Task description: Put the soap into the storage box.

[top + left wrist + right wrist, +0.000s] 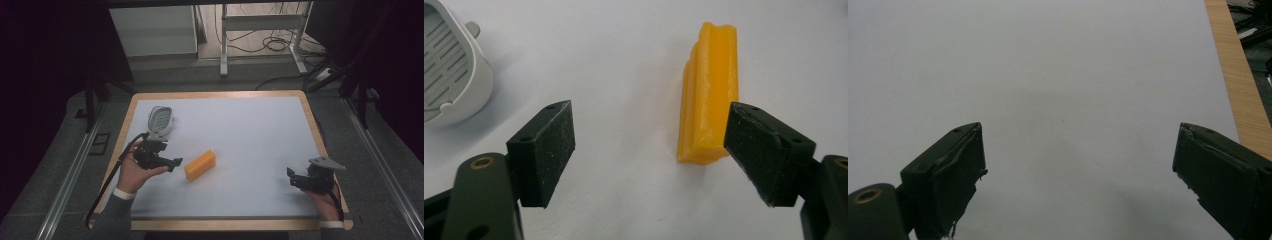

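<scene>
**Both grippers open over the table; orange block near the left gripper**

The table had a pale grey top with a wooden edge. The left gripper was held by the left hand at the near left of the table. Its jaws stood wide apart and gripped nothing. In the left gripper view, the left gripper pointed down at the surface, and the orange block lay just ahead of its right-hand jaw, outside the gap between the jaws. Contact between that jaw and the block could not be determined.

In the high view, the orange block lay flat on the table, just right of the left gripper and left of the table's centre. A grey slotted soap dish sat on the far left part of the table, beyond the left gripper. In the left gripper view, the soap dish appeared at the upper left, well apart from the block.

The right gripper was held by the right hand at the near right of the table. In the right gripper view, the right gripper had its jaws spread wide over bare table surface, holding nothing.
</scene>
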Action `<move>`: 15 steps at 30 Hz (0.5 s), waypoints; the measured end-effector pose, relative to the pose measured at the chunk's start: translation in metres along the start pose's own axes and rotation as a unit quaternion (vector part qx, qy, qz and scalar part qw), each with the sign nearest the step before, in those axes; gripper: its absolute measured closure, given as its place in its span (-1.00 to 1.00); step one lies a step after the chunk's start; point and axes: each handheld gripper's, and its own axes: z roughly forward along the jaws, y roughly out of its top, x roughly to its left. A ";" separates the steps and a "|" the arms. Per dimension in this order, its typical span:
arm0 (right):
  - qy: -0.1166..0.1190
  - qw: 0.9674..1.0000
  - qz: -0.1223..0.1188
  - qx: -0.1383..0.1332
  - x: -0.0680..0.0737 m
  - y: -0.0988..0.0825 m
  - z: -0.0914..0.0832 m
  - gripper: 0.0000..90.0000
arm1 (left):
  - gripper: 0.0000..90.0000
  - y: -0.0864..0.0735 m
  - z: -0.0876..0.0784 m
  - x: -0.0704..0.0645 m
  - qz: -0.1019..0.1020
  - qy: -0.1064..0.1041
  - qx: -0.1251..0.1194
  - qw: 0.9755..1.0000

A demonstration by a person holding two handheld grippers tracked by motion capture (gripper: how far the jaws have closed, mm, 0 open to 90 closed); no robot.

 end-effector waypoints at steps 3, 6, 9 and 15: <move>0.000 1.000 0.001 0.000 0.000 0.000 0.000 -0.85 | -0.53 0.005 0.000 -0.003 0.007 0.000 0.003 1.000; 0.000 1.000 0.000 0.000 0.000 0.000 0.000 -0.85 | -0.53 0.008 0.003 -0.007 0.011 -0.003 0.005 1.000; 0.001 1.000 -0.001 -0.002 0.000 0.000 -0.001 -0.85 | -0.52 0.011 0.006 -0.013 0.019 -0.013 0.011 1.000; 0.000 1.000 -0.001 0.001 0.000 -0.001 0.000 -0.85 | -0.52 0.019 0.015 -0.023 0.029 -0.023 0.019 0.999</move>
